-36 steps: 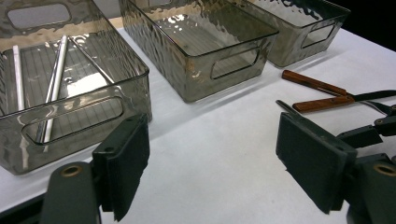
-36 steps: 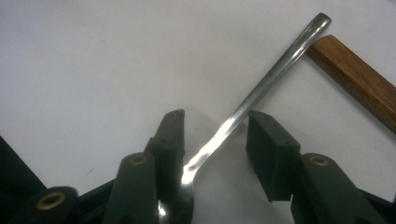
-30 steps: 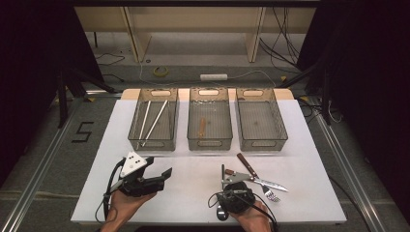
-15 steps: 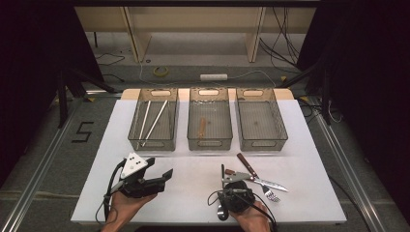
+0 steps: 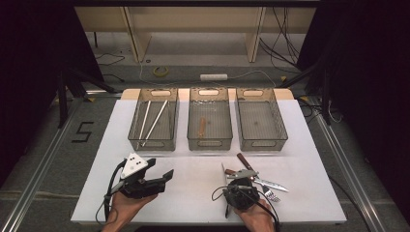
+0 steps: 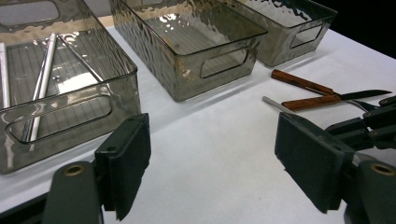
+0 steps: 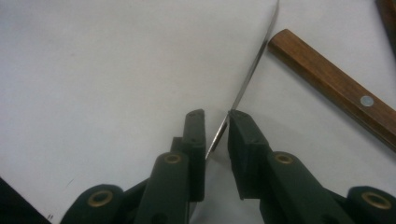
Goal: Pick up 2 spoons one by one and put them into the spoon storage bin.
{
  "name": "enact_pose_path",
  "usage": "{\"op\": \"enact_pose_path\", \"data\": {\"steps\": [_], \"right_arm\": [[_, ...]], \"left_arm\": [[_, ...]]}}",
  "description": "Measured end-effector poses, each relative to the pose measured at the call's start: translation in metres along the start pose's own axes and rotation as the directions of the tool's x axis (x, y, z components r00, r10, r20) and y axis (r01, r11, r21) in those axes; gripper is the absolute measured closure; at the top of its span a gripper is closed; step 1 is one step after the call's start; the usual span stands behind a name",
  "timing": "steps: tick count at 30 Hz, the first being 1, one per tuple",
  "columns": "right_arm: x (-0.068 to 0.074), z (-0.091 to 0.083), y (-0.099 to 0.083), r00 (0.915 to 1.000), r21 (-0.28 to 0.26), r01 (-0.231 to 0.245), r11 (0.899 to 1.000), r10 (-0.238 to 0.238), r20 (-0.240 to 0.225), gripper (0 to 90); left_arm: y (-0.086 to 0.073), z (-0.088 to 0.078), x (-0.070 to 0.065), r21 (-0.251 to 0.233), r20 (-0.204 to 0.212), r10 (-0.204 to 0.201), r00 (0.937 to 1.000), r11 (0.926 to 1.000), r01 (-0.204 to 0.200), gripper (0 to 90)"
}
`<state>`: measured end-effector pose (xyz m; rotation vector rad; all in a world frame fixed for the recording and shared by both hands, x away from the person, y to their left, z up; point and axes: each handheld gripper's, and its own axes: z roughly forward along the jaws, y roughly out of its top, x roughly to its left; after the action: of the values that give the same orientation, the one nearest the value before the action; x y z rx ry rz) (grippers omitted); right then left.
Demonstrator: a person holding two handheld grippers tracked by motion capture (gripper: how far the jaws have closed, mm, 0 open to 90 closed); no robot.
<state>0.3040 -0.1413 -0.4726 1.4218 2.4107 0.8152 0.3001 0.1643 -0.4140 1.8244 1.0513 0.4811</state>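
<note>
flat steel strip (image 7: 247, 77) — between black jaws | wooden handle (image 7: 334, 88) beside — rectangular

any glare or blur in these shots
High view: evenly lit white table, dark surroundings, soft overall. Left gripper view: bright glints on the rippled smoky plastic bins; its near black jaws blurred. Right gripper view: thin metal blade between the jaws catches light; wooden handle sharp.

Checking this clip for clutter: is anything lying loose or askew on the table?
Yes. Wood-handled cutlery lies crossed in a loose pile on the white table near the right hand-held gripper, outside the three bins. The right bin looks empty. Nothing looks spilled or damaged.
</note>
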Motion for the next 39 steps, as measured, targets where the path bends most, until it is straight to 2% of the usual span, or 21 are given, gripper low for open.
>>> {"op": "enact_pose_path", "data": {"steps": [1, 3, 6, 13, 15, 20, 23, 34, 39], "right_arm": [[-0.001, 0.001, 0.000, 1.0000, 0.003, -0.003, 1.000, 0.003, -0.003, 87.2], [-0.002, 0.002, 0.000, 0.9999, 0.007, -0.006, 1.000, 0.006, -0.010, 87.6], [0.000, 0.001, 0.001, 0.9998, 0.003, 0.018, 1.000, -0.018, -0.009, 89.4], [0.001, -0.001, 0.001, 0.9991, 0.001, 0.039, 0.999, -0.039, -0.018, 90.0], [0.000, -0.002, 0.001, 0.9988, 0.001, 0.035, 0.999, -0.035, -0.034, 90.0], [-0.003, -0.010, 0.004, 0.9978, -0.033, 0.027, 0.999, -0.029, -0.060, 90.0], [-0.005, -0.015, 0.006, 0.9962, -0.056, 0.038, 0.998, -0.043, -0.076, 90.0], [-0.013, -0.026, 0.013, 0.9934, -0.104, 0.058, 0.993, -0.067, -0.093, 90.0], [-0.020, -0.030, 0.019, 0.9929, -0.123, 0.057, 0.991, -0.070, -0.097, 90.0]], "left_arm": [[0.000, 0.000, 0.000, -0.001, 0.000, -0.001, 1.0000, 1.0000, 0.001, 26.5], [0.000, 0.000, 0.000, -0.001, 0.002, -0.003, 1.0000, 1.0000, 0.003, 26.5], [0.000, 0.000, 0.000, 0.000, 0.003, -0.003, 1.0000, 1.0000, 0.003, 26.8], [0.000, -0.001, 0.001, 0.001, 0.000, -0.002, 1.0000, 1.0000, 0.002, 27.0], [0.001, -0.001, 0.001, 0.002, 0.001, -0.002, 1.0000, 1.0000, 0.002, 27.1], [0.000, -0.001, 0.002, -0.002, -0.001, -0.009, 1.0000, 1.0000, 0.009, 27.3], [0.000, -0.001, 0.003, -0.006, -0.001, -0.013, 0.9999, 0.9999, 0.013, 27.2], [0.000, -0.003, 0.011, -0.029, 0.022, -0.025, 0.9994, 0.9992, 0.026, 24.4], [-0.002, -0.003, 0.015, -0.021, 0.035, -0.023, 0.9991, 0.9995, 0.024, 22.6]]}}
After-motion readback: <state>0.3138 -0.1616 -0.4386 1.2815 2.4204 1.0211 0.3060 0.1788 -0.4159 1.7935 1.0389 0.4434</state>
